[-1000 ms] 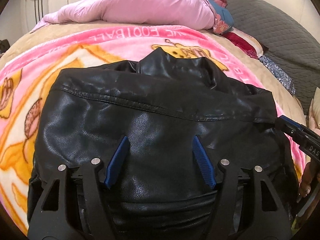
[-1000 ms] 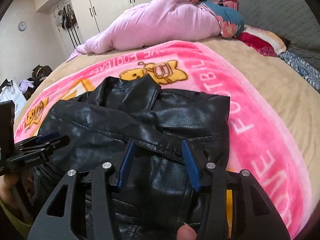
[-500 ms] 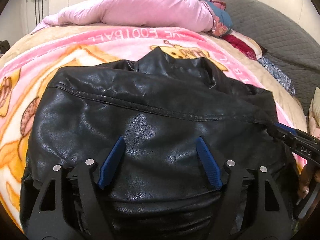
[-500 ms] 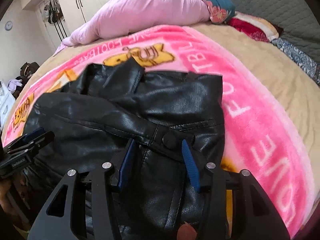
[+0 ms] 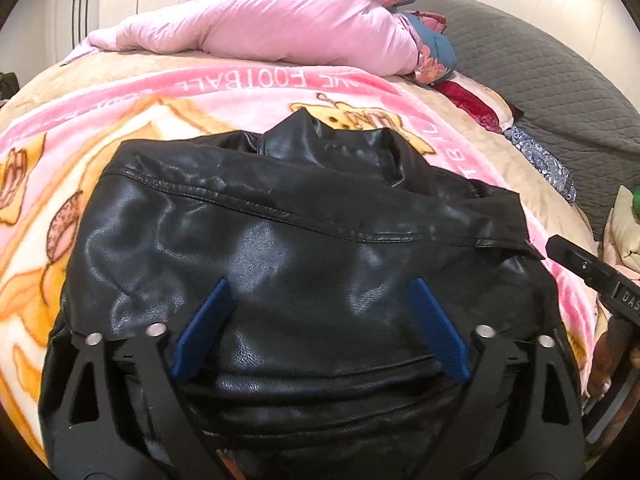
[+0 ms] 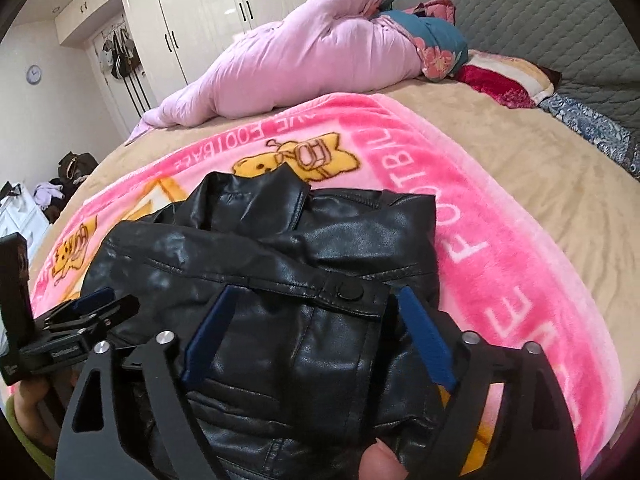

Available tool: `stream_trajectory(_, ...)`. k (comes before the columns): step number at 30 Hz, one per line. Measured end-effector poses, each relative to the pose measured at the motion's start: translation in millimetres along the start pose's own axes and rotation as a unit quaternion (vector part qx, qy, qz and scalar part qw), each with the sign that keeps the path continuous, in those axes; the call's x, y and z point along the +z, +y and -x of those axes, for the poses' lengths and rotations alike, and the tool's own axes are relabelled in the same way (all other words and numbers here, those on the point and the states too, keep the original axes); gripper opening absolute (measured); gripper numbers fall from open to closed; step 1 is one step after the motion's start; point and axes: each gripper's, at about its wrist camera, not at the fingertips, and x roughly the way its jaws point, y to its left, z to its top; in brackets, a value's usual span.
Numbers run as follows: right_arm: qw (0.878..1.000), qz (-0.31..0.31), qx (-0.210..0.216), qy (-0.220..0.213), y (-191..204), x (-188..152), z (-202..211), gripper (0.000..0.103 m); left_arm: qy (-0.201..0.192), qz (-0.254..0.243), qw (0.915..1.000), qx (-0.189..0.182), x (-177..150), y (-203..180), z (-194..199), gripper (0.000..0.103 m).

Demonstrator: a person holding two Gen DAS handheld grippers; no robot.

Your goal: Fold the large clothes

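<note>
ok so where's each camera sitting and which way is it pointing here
Left wrist: on the left claw, looking forward over the black leather jacket toward the pink duvet; its own open blue fingers show, with the right claw at the right edge.
Right wrist: on the right claw, facing the jacket's snap button and white wardrobes; a thumb shows.
Shared: jacket, pink cartoon blanket, duvet.

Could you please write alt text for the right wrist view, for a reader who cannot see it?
A folded black leather jacket lies on a pink cartoon blanket on a bed, with the open right tool straddling its snap-buttoned hem. The left tool reaches in at the left, and a pink duvet lies behind.
</note>
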Motion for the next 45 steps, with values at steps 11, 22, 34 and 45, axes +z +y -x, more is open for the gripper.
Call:
stream_trajectory(11, 1.000, 0.014, -0.008, -0.020, 8, 1, 15, 0.096, -0.020, -0.001, 0.9997, -0.011, 6, -8, 22, 0.094)
stream_trajectory(22, 0.999, 0.020, 0.000, -0.046, 17, 4, 40, 0.096, -0.034, -0.010, 0.9992, -0.022, 5, -18, 41, 0.094)
stream_trajectory(34, 0.997, 0.037, 0.007, -0.074, 34, 3, 68, 0.096, -0.051, -0.011, 0.9979, -0.039, 4, -21, 65, 0.094)
stream_trajectory(45, 0.994, 0.029, 0.033, -0.098, 50, 2, 101, 0.097, -0.070, -0.010, 0.9962, -0.051, -2, -15, 93, 0.094)
